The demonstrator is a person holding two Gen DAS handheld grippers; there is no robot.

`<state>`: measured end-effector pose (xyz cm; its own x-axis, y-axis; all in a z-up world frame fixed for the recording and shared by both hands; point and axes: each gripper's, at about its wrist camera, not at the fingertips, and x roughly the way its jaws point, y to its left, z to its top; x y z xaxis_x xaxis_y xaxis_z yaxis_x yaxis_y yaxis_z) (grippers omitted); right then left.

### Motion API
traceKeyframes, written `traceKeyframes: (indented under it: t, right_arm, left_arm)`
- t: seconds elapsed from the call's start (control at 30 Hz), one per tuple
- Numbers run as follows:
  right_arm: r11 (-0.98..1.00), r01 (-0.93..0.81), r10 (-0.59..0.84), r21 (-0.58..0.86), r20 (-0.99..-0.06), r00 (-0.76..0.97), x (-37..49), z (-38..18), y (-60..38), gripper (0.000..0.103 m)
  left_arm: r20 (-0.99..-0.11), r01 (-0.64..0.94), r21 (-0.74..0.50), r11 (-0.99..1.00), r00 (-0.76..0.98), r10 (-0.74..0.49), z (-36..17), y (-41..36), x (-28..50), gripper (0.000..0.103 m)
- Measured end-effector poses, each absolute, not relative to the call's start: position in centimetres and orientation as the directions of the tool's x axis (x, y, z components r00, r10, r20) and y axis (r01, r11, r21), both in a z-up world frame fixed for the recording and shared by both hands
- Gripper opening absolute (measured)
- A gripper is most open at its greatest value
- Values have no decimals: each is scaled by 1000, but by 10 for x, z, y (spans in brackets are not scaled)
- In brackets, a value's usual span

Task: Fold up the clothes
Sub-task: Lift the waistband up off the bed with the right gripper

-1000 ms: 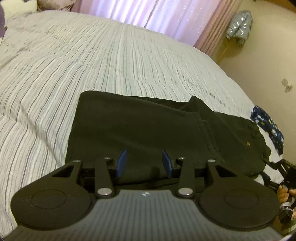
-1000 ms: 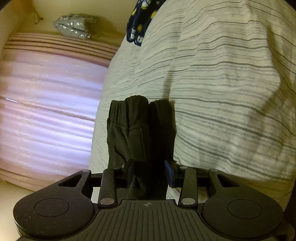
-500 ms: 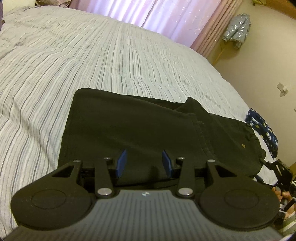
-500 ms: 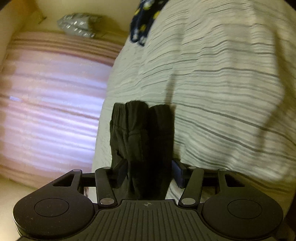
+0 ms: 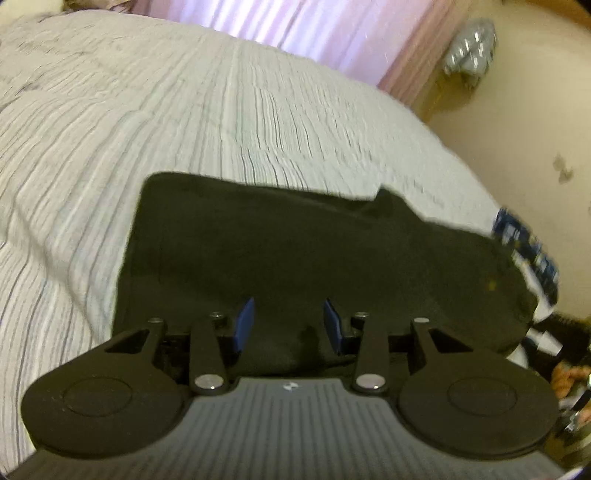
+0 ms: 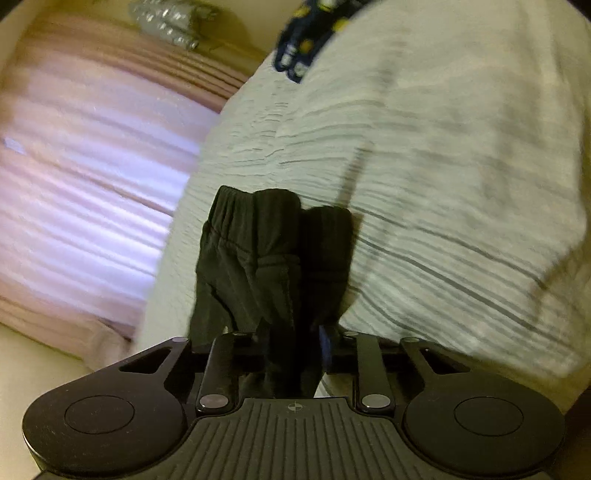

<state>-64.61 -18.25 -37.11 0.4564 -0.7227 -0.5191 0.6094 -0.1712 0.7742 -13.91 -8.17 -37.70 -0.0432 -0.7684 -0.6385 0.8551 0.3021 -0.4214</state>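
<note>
A black garment (image 5: 314, 251) lies folded flat on the striped bed (image 5: 184, 110). My left gripper (image 5: 288, 325) is open over its near edge, and the dark cloth runs under and between the blue pads (image 5: 243, 325). In the right wrist view the garment's bunched end (image 6: 266, 258), with its gathered waistband, fills the gap of my right gripper (image 6: 291, 347). That gripper is shut on this thick fold; its left pad is hidden by the cloth. Both views are blurred.
A blue patterned cloth (image 5: 532, 243) hangs at the bed's right edge, beside the garment's end. Pink curtains (image 5: 295, 33) and a silver jacket (image 5: 469, 48) stand behind the bed. A person's hand (image 5: 569, 373) shows at lower right.
My right gripper's fingers have drawn in on the bunched cloth, and its view has tilted. The left view has shifted slightly; the left gripper's opening is the same.
</note>
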Motion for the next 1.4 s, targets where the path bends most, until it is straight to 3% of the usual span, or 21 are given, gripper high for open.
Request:
traceKeyframes:
  t: [0.2, 0.37, 0.53, 0.73, 0.8, 0.97, 1.17, 1.27, 1.37, 1.4]
  right_arm:
    - [12, 911, -823, 413, -514, 244, -565, -302, -162, 18]
    - [197, 979, -903, 58, -379, 205, -475, -256, -128, 17]
    - [425, 868, -895, -258, -264, 360, -367, -247, -67, 17]
    - [649, 517, -740, -558, -304, 600, -273, -311, 20, 17]
    - [708, 381, -675, -594, -410, 614, -252, -345, 34, 17]
    - [704, 386, -686, -597, -430, 587, -242, -368, 27, 17]
    - [718, 508, -660, -476, -235, 714, -246, -306, 18, 16]
    - [755, 428, -605, -496, -275, 747, -239, -322, 27, 16]
    - [796, 351, -573, -493, -427, 699, -222, -363, 19, 16]
    - [795, 356, -575, -491, -420, 702, -221, -363, 19, 16]
  left_arm:
    - [-611, 842, -430, 327, -5, -792, -365, -52, -104, 35]
    - [-599, 805, -460, 373, 29, -801, -365, -16, -75, 35]
    - [-591, 762, -514, 393, 18, -806, -371, 12, -55, 35]
    - [-594, 724, -554, 412, 3, -805, -383, 30, -46, 35]
    - [-595, 711, -566, 418, -1, -804, -387, 35, -43, 35]
    - [-596, 676, -597, 432, -13, -803, -397, 50, -35, 35]
    - [-586, 659, -616, 432, -16, -810, -403, 56, -30, 35]
    - [-582, 651, -623, 433, -17, -813, -406, 58, -28, 35]
    - [-582, 641, -631, 437, -19, -813, -409, 60, -27, 35]
    - [-581, 640, -632, 437, -19, -813, -410, 60, -27, 35]
